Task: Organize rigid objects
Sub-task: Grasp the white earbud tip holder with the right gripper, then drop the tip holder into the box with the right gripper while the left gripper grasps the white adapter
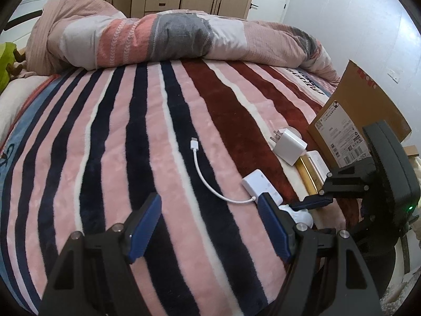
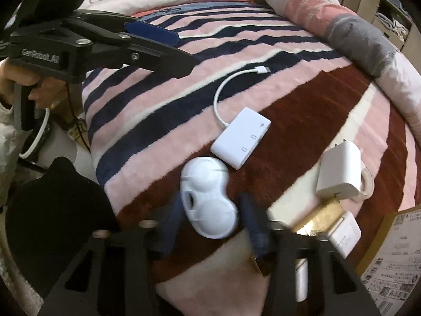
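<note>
While your right gripper [image 2: 213,223] has its fingers pinching the white bean-shaped case [image 2: 208,200] at the near edge of the bed [image 1: 131,131], nothing looks sorted yet, I judge, and your left gripper [image 1: 208,226] hangs with fingers spread and empty. Loose I count one case, one cabled adapter [image 2: 240,137], one charger plug [image 2: 339,172], one gold-and-white box [image 2: 331,226], with one cardboard box [image 1: 360,121] at the right.

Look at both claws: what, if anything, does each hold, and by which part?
The right claw grips the white bean-shaped case by the two sides of its near lobe. The left claw is open and holds nothing.
</note>
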A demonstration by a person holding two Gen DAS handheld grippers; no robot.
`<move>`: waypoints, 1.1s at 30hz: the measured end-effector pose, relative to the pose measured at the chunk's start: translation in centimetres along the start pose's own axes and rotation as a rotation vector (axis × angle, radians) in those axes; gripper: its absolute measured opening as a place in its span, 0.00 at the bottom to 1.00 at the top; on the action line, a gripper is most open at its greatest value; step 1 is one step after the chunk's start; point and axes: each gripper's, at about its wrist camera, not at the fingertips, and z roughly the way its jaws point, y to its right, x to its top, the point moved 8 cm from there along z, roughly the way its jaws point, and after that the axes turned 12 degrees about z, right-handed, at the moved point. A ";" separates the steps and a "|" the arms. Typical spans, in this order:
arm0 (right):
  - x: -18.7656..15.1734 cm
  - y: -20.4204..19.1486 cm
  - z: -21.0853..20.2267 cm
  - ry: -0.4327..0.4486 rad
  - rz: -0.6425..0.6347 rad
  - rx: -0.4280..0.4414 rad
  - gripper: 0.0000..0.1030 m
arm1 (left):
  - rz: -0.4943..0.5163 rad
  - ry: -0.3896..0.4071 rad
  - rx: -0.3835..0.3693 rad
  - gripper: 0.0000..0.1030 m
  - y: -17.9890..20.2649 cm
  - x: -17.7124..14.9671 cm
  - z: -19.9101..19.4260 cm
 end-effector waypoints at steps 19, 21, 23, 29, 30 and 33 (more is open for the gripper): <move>-0.3 10.1 -27.0 0.485 0.310 -0.402 0.27 | 0.076 -0.067 -0.121 0.69 6.5 2.0 6.2; -1.5 11.9 -26.5 0.453 0.345 -0.427 0.27 | 0.075 -0.089 -0.109 0.56 6.6 2.1 7.1; -2.9 13.5 -25.1 0.412 0.375 -0.424 0.27 | 0.067 -0.110 -0.074 0.38 6.5 2.0 7.9; -5.4 16.2 -22.3 0.317 0.411 -0.441 0.27 | 0.096 -0.127 -0.029 0.35 6.7 1.8 8.1; -5.5 16.6 -21.9 0.306 0.419 -0.443 0.27 | 0.107 -0.135 -0.025 0.36 6.8 1.7 8.2; -5.8 17.1 -21.5 0.284 0.429 -0.457 0.27 | 0.150 -0.161 -0.001 0.42 7.2 1.5 8.6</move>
